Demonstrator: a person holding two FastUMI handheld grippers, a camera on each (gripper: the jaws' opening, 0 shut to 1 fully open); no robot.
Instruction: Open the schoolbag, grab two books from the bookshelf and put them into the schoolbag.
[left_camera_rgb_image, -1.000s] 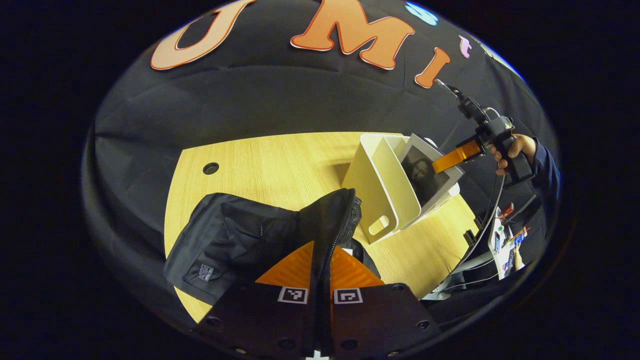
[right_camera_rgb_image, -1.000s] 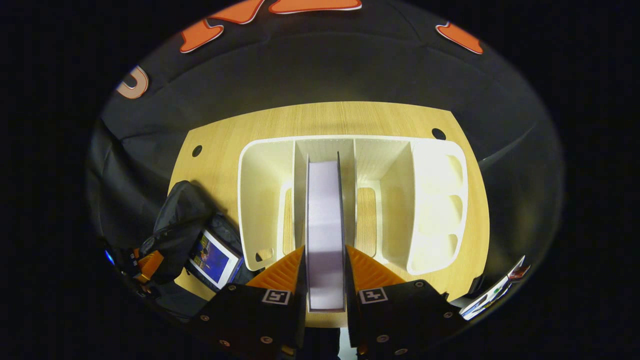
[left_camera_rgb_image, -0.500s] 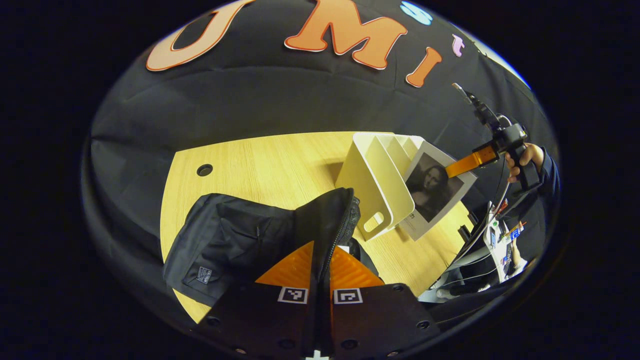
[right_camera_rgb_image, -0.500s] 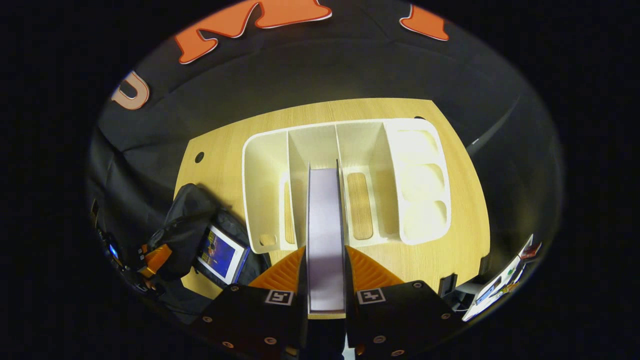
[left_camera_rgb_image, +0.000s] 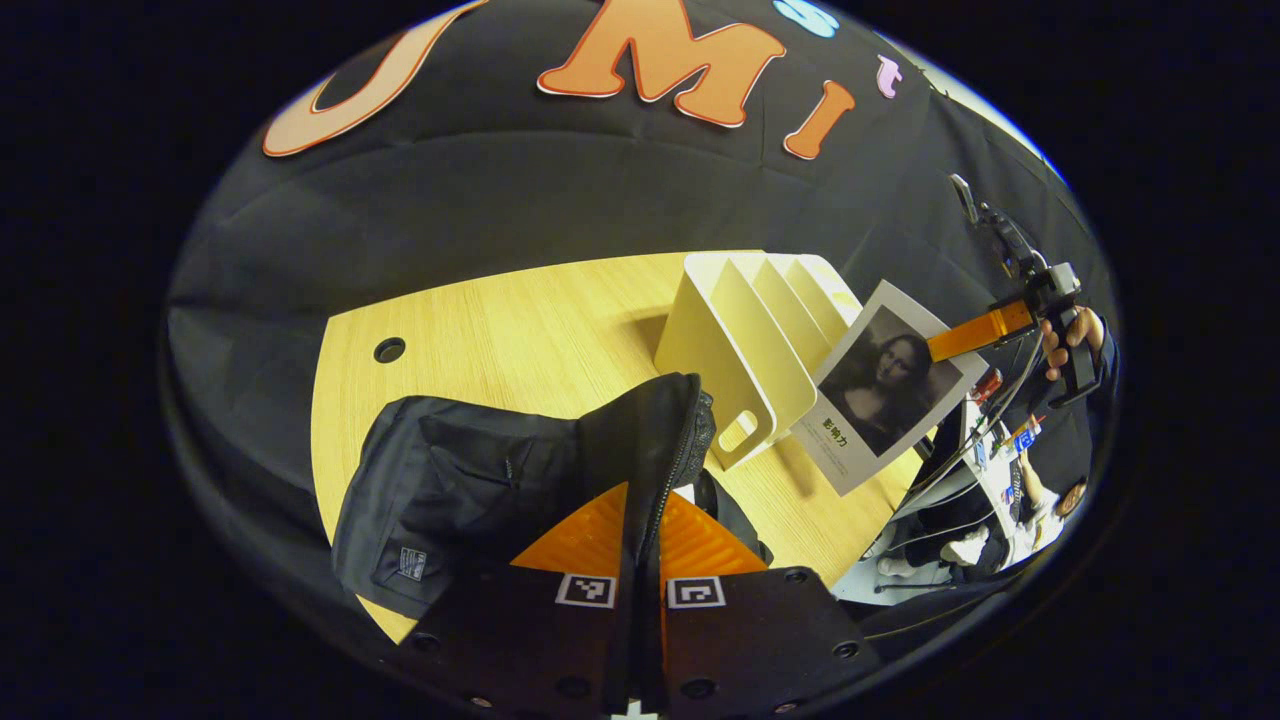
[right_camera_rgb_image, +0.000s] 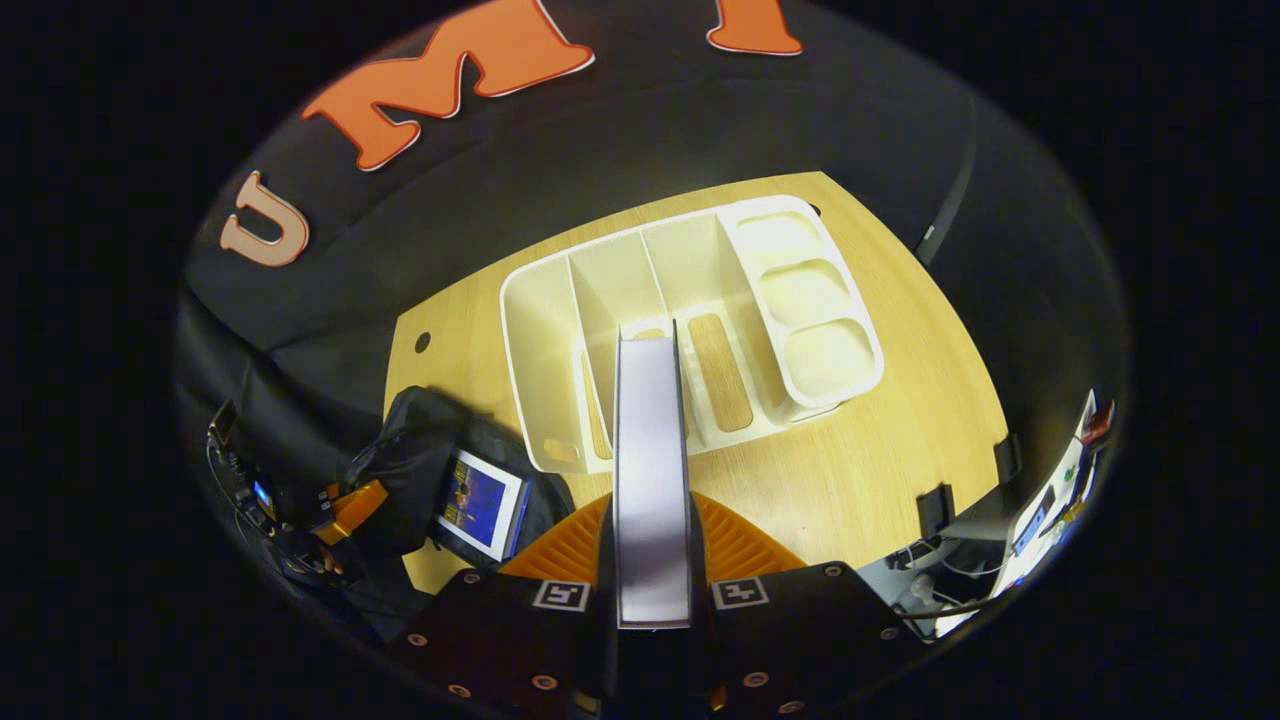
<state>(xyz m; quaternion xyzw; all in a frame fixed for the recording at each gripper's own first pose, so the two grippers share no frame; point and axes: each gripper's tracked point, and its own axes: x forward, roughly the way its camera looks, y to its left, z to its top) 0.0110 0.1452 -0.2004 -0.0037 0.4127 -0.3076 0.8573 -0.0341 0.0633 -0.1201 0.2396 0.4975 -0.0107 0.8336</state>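
Left gripper (left_camera_rgb_image: 640, 560), left gripper view: orange fingers (left_camera_rgb_image: 580, 535) pressed together on a black zippered flap of the schoolbag (left_camera_rgb_image: 480, 480), pinching it and holding it up; the fingertips are hidden by the fabric. The schoolbag lies at the desk's (left_camera_rgb_image: 520, 320) near left edge, its lower part cut off behind the gripper body. In the right gripper view the schoolbag (right_camera_rgb_image: 410, 470) sits by the desk's (right_camera_rgb_image: 880, 450) left edge, mouth open, with a blue-covered book (right_camera_rgb_image: 480, 500) partly inside; its lower end is hidden in the bag. The left gripper (right_camera_rgb_image: 350, 505) shows there too, small and dim, with only an orange bit clear. Right gripper (right_camera_rgb_image: 652, 560), right gripper view: fingers clamp a second book (right_camera_rgb_image: 650, 470) seen edge-on, pale page block between dark covers; the book hides the fingertips and the cover cannot be seen from here. In the left gripper view the same book (left_camera_rgb_image: 885, 385) shows its cover, a grey portrait print, held in the air by its upper corner by the right gripper (left_camera_rgb_image: 975, 335), just beside the bookshelf's (left_camera_rgb_image: 740, 340) right end and clear of it, above the desk's right edge. The hand (left_camera_rgb_image: 1070, 340) on that gripper's handle is small and partly cut off at the rim. The bookshelf (right_camera_rgb_image: 690, 330) is a white divided rack in the middle of the desk toward the far edge; its slots look empty, though the held book blocks part of the middle slot. Clutter past the desk's right edge is too small to identify.
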